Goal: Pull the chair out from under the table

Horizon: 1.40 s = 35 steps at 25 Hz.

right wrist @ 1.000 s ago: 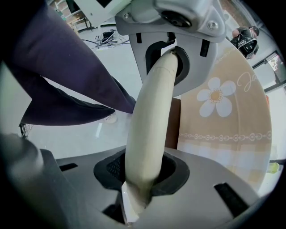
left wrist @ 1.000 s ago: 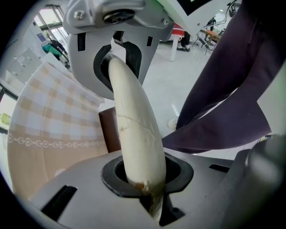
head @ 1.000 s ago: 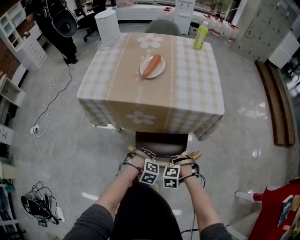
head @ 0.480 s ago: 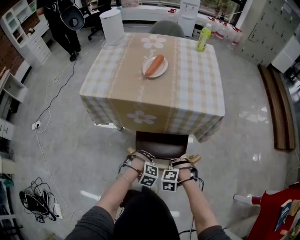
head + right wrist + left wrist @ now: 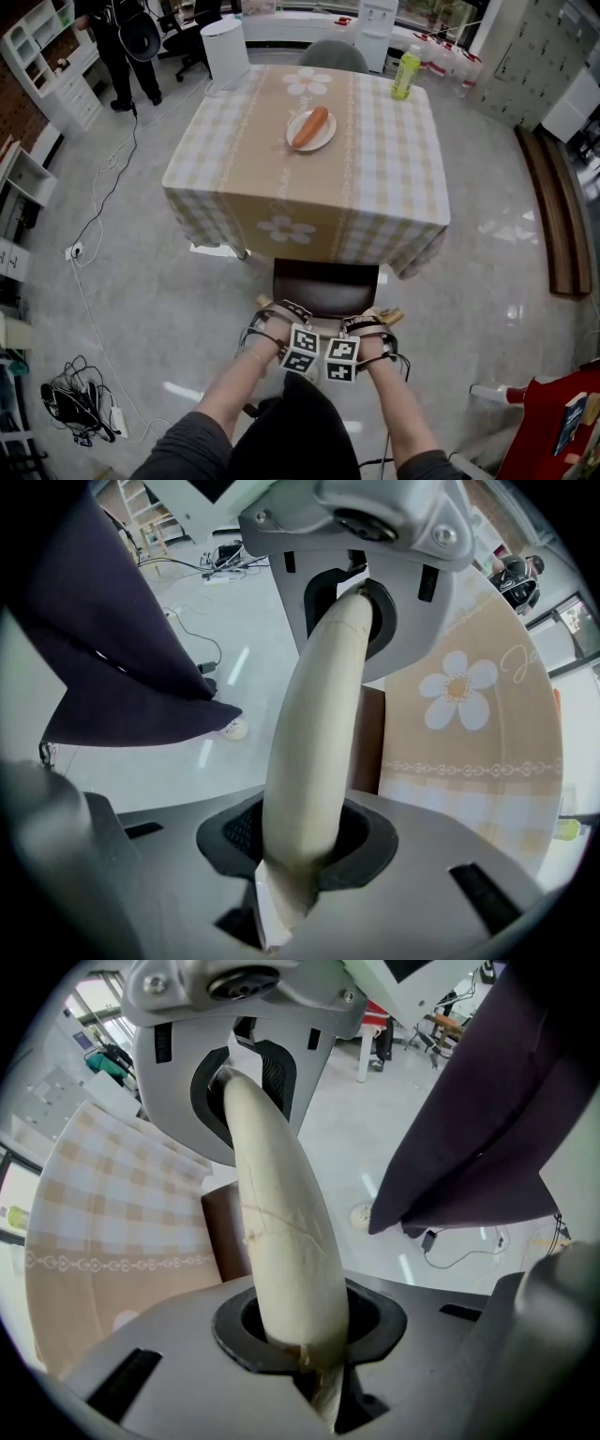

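Note:
The chair (image 5: 323,284) has a dark brown seat, half tucked under the near edge of the table (image 5: 234,202), which wears a checked beige cloth. Its cream top rail (image 5: 281,1232) runs between both pairs of jaws. My left gripper (image 5: 279,323) points down and is shut on the rail's left part. My right gripper (image 5: 368,328) is shut on the rail (image 5: 319,724) further right. In the head view both marker cubes sit side by side just behind the seat. The chair's legs are hidden.
On the table are a plate with a carrot (image 5: 310,128) and a green bottle (image 5: 405,73). A grey chair (image 5: 330,56) stands at the far side, beside a white bin (image 5: 225,52). Cables (image 5: 70,403) lie on the floor at left. A person (image 5: 112,47) stands far left.
Both grippers stay on the rail and the chair has not visibly shifted. The person at the far left has stepped a little.

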Available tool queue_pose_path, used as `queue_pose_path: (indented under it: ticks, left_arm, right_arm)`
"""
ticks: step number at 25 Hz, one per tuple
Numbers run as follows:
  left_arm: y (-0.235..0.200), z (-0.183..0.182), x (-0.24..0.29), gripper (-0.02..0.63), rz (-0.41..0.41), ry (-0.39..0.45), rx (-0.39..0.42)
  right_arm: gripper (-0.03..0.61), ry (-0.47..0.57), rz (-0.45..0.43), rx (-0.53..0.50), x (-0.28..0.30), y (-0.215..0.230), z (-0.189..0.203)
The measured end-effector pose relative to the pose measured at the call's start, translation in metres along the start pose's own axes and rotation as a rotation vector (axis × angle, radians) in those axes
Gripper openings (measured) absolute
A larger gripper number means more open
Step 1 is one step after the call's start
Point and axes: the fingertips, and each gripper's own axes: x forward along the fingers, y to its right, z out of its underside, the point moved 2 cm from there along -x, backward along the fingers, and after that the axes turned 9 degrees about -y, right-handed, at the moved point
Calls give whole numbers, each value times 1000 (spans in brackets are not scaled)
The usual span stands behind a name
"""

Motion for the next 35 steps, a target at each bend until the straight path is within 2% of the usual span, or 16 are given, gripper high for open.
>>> queue_pose_path:
  ticks: [35]
  left_arm:
    - [61, -17, -14, 83, -9, 8, 18]
  right_arm:
    - [104, -17, -6, 15, -18, -60, -22]
